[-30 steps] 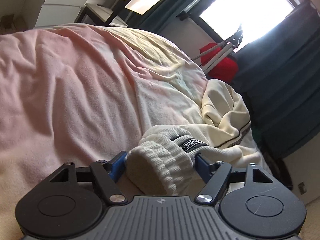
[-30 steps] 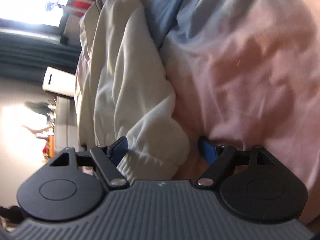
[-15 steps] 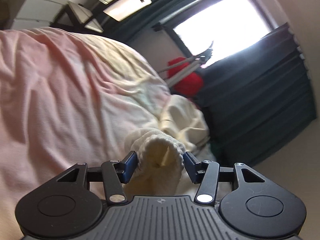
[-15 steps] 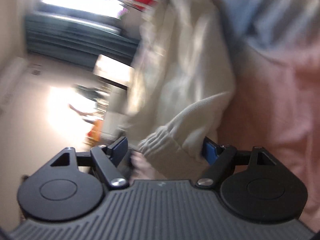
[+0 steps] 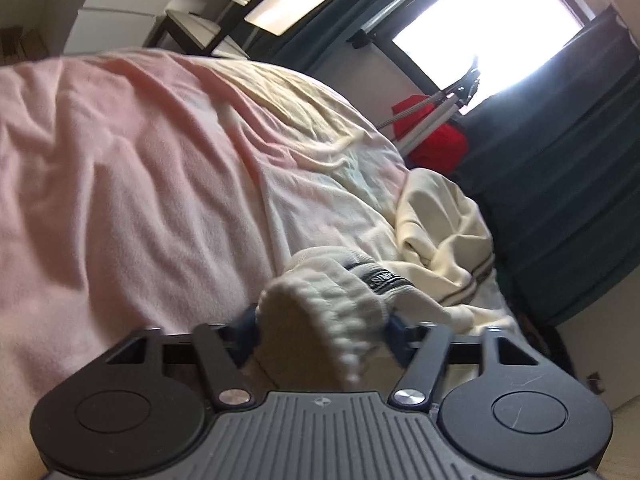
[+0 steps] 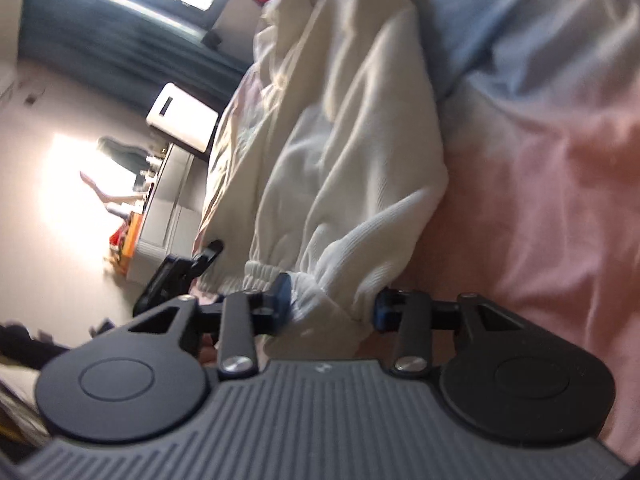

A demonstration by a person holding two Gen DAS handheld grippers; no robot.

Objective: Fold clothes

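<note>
Left wrist view: the left gripper [image 5: 323, 322] has its jaws clamped on the ribbed hem [image 5: 340, 312] of a cream sweatshirt [image 5: 436, 232]. The jaws have just been closing, and the blue pads now press the bunched knit from both sides. The garment lies on the bed [image 5: 120, 180], trailing away from the jaws toward the upper right, where its body is heaped near the mattress edge. A dark woven label [image 5: 382, 279] sits just behind the gripped rib. The bed cover is soft pink fleece, creased, with a paler yellow patch further off. Dark curtains [image 5: 560, 200] and a bright window fill the background.

Right wrist view: the right gripper [image 6: 332, 304] is clamped on an elasticated cuff [image 6: 320, 300] of the same sweatshirt – its jaws have also just been closing, with gathered white fabric pinched between the pads. The sleeve's long axis runs from the jaws up and away toward the garment body. The other gripper shows as a dark shape just left of the gathered hem.

Judgement: each hand holds one extremity, so the coming move – likely lifting and spreading the garment flat – turns on pulling both grips apart along the cloth. The knit is thick and limp; expect sagging between grips.
</note>
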